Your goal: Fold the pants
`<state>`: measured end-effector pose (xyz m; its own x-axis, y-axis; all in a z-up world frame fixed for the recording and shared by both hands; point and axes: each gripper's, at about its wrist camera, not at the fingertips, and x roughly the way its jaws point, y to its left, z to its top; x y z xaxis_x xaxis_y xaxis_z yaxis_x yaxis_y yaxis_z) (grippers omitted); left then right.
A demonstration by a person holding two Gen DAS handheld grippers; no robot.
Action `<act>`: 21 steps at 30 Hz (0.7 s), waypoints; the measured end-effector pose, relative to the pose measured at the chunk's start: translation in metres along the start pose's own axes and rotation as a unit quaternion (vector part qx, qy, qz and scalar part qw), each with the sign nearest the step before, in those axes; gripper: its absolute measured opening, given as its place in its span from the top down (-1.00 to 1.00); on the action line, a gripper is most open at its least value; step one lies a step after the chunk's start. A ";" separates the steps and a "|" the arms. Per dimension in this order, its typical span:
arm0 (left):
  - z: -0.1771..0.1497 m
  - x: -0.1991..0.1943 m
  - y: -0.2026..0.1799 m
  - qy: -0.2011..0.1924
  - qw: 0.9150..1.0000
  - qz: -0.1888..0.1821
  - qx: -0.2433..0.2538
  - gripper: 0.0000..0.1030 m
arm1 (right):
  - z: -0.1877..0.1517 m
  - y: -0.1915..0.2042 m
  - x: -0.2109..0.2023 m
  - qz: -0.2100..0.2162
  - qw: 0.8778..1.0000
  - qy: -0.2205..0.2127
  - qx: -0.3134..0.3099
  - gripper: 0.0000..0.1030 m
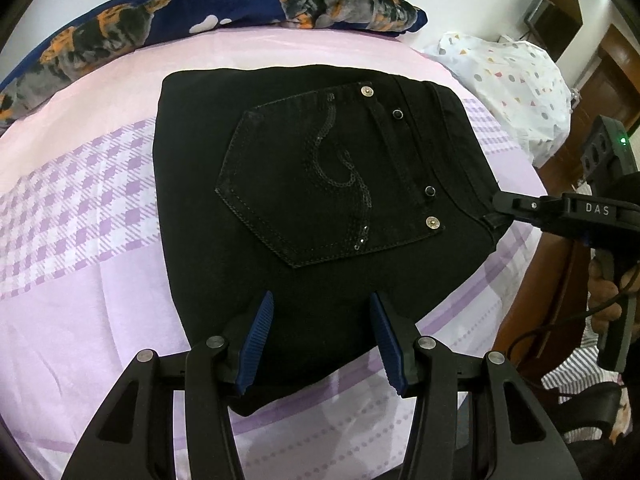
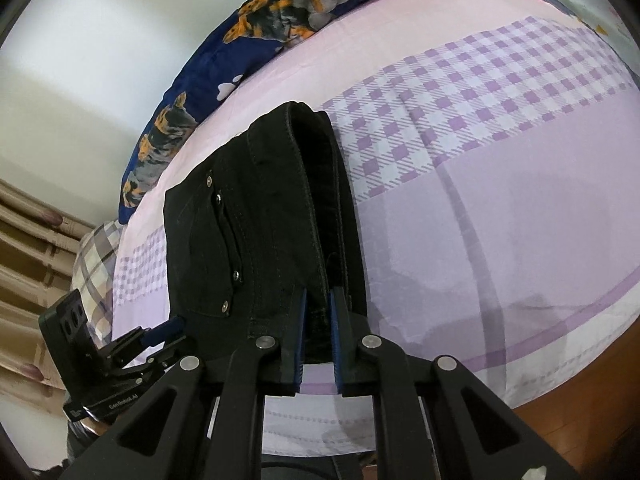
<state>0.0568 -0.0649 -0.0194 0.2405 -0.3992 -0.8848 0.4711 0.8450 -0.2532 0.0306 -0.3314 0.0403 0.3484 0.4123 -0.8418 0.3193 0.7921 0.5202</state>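
Finishing looks like the step in hand: black pants (image 1: pixel 320 208) lie on the bed (image 1: pixel 80 208) as a compact folded bundle, back pocket (image 1: pixel 328 184) up, near the bed's edge. Left hand-held gripper (image 1: pixel 322 312) hovers over the near edge of the bundle w/ jaws spread wide, nothing between the blue pads (image 1: pixel 256 344). Right hand-held gripper (image 2: pixel 318 300) has jaws nearly closed, pinching the waistband (image 2: pixel 320 200) end of the pants; from the left wrist view its tip sits right at the belt-loop corner. Next move, prob.: either one more fold, for which the left would need to close on the near edge so both ends lift together, or the right lets go and the bundle gets squared up. Hard to tell: how many layers are under the top one, where the leg hems went, & whether the left pads touch the cloth or hang just above. Blue dog-print blanket (image 1: pixel 224 4) lies at the far side, well apart.
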 end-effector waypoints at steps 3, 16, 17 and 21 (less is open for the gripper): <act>0.001 0.000 -0.003 0.000 1.000 0.008 0.001 0.02 | 0.000 0.000 0.000 0.004 1.000 -0.001 0.007 0.77; 0.008 -0.009 -0.014 -0.013 0.998 0.060 0.032 -0.02 | 0.003 0.001 -0.006 -0.007 1.000 0.000 0.012 0.36; 0.009 -0.010 -0.014 -0.016 0.997 0.064 0.035 -0.02 | 0.004 0.000 -0.006 -0.008 1.000 0.000 0.009 0.35; 0.016 -0.020 -0.013 -0.036 0.995 0.088 0.044 -0.05 | 0.012 0.002 -0.008 -0.014 1.000 -0.003 -0.001 0.17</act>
<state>0.0592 -0.0737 0.0076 0.3837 -0.2755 -0.8814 0.4878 0.8709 -0.0598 0.0393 -0.3384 0.0499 0.3439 0.3868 -0.8556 0.3269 0.8049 0.4953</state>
